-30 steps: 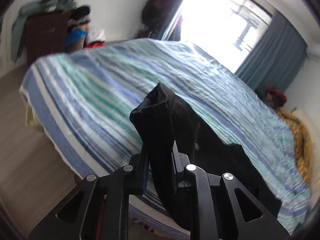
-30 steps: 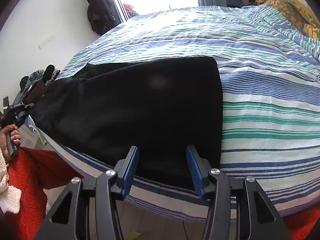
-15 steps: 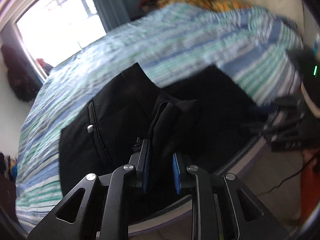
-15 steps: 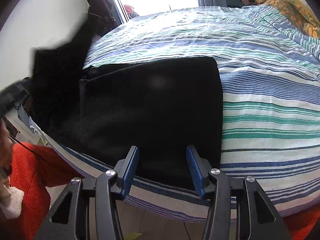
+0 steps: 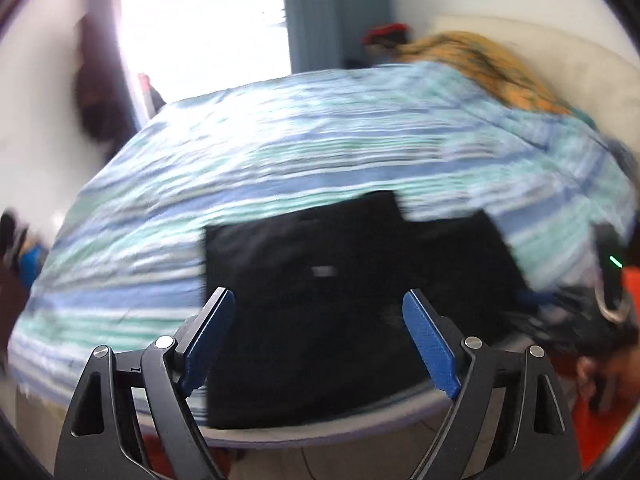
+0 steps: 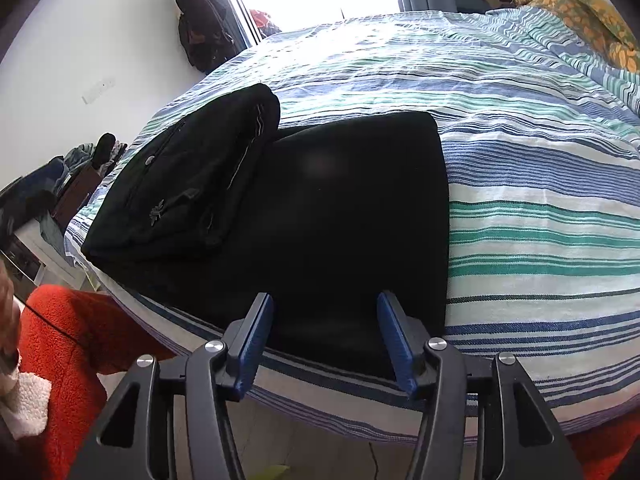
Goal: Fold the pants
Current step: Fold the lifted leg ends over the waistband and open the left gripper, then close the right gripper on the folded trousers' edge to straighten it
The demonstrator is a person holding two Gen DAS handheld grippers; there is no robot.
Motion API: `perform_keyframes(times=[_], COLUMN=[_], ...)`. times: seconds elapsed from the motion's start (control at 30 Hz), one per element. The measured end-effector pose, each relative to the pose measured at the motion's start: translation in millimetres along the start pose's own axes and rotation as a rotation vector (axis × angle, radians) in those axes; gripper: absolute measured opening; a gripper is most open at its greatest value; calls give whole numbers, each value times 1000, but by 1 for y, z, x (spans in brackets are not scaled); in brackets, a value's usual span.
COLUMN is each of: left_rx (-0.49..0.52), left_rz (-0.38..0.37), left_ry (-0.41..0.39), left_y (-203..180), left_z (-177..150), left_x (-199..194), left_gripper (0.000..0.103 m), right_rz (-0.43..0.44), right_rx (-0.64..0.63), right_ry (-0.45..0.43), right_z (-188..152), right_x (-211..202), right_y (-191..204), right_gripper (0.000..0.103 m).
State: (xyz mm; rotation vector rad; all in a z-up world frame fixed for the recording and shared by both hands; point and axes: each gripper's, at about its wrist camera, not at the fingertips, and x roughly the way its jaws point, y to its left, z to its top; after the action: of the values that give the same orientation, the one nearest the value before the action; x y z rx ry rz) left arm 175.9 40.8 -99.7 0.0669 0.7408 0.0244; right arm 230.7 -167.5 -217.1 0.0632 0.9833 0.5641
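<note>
The black pants [image 6: 328,216] lie on the striped bed [image 6: 540,208] near its front edge, one end folded over; left tongs [image 5: 318,344] opening wide, empty; right tongs [image 6: 326,340] opening, gripping nothing

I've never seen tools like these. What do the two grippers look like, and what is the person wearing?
Both the left gripper and right gripper have black frames with triangular cut-outs, silver round bolts and blue ribbed pads on the jaws. The person wears a fuzzy red-orange sleeve with a white fleecy cuff.
</note>
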Motion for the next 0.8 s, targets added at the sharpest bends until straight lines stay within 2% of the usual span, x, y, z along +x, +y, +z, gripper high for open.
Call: perform_keyframes(times=[0.1,0.17,0.2,0.27,0.43,0.8], left_rx=[-59,-28,-4,55,32,36], left_rz=[79,23,14,27,-16,0], left_ry=[98,208,217,188,199,188], left_y=[25,16,5,-10,-2,-1], left_z=[-15,-34,-43,-47,-50,-49], left_x=[35,66,71,72,65,64], left_gripper=[82,80,80,80,80,81], right_rz=[-6,-11,-13,-22,-22,-24], right_rx=[-6,-9,-11,-16,-23,-27], right_ry=[1,0,-1,0,-1,-1], right_z=[1,1,1,1,-1,-3], right_x=[1,2,2,3,2,0], right_y=[2,3,4,6,7,8], right_gripper=[57,59,59,61,61,61])
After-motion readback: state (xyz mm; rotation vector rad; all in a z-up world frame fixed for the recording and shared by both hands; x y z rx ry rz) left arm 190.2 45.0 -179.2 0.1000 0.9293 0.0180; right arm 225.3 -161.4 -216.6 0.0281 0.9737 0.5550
